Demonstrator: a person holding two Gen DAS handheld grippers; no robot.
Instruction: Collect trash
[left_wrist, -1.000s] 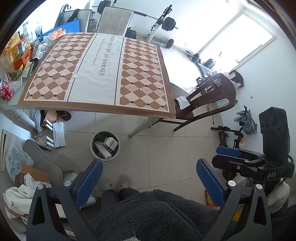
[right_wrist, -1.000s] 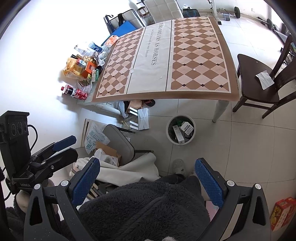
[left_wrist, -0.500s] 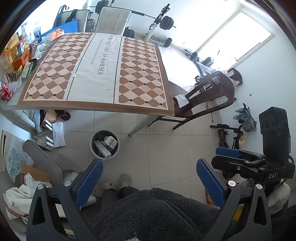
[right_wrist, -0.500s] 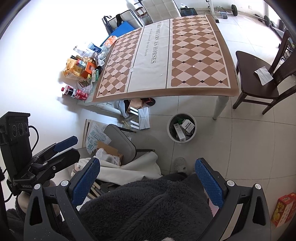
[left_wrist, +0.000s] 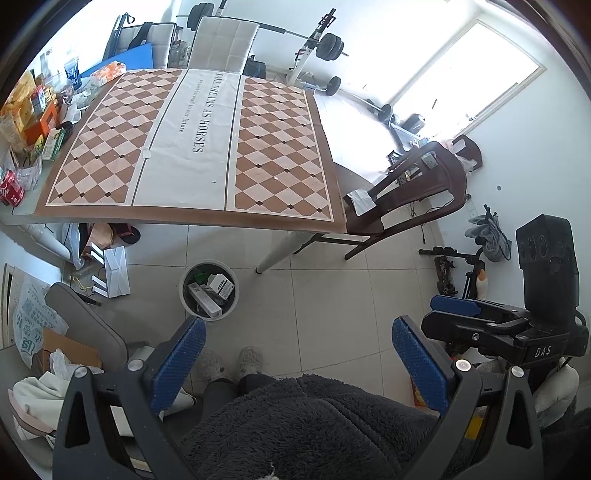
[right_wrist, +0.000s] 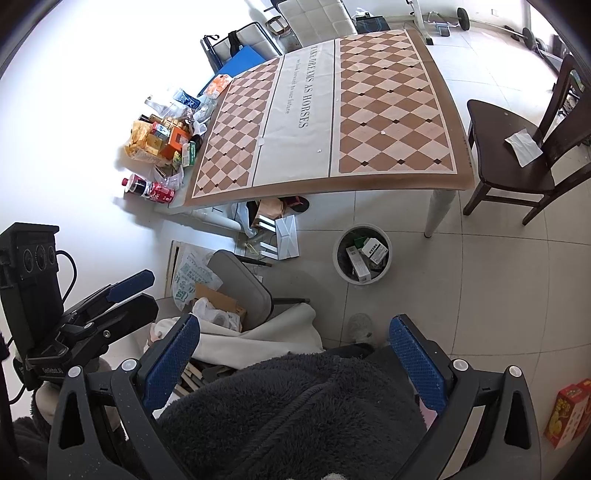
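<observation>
Both grippers are held high above the floor, looking down over the person's dark fleece top. The left gripper (left_wrist: 295, 354) has its blue-padded fingers spread wide, with nothing between them. The right gripper (right_wrist: 293, 349) is likewise spread wide and holds nothing. Each gripper also shows from the side at the edge of the other's view; the gap between the fingers cannot be judged there. The bin (left_wrist: 209, 290), a round white pail, stands on the tiled floor just beside the near table leg (left_wrist: 275, 253). Boxes (right_wrist: 364, 256) lie inside the bin: one long carton and one smaller white carton, plus a green item. The table (left_wrist: 110, 216) carries a checked cloth, with two or three small scraps on it. Packets, cartons and a red can are piled at the table's left end (right_wrist: 162, 147). A dark chair (right_wrist: 511, 158) stands at the right end of the table with a white paper (right_wrist: 523, 143) on its seat.
</observation>
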